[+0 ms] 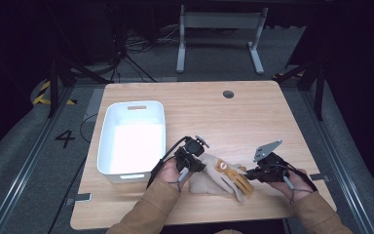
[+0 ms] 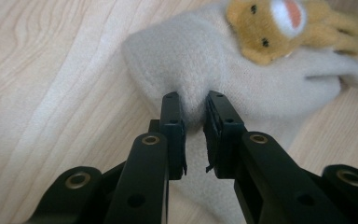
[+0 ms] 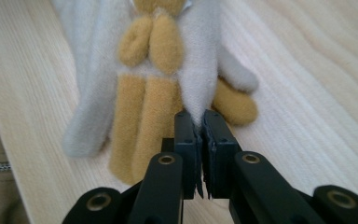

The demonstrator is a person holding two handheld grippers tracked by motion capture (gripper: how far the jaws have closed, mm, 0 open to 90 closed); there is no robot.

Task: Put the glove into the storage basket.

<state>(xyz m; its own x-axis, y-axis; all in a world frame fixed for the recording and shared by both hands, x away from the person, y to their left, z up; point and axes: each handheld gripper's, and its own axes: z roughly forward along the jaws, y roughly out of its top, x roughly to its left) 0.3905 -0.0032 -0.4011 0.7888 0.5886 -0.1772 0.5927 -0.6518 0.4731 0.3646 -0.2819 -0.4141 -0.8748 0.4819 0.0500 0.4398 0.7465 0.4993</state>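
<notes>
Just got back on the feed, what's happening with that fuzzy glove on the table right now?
A person is working the fuzzy glove with both grippers near the front of the wooden table. The left gripper is pinching the beige cuff end; the right gripper is clamped on a beige finger tip, beside the tan fingers. The glove lies flat on the table, its small tan animal face facing up. The white bin sits to the left, with nothing visible inside.
</notes>
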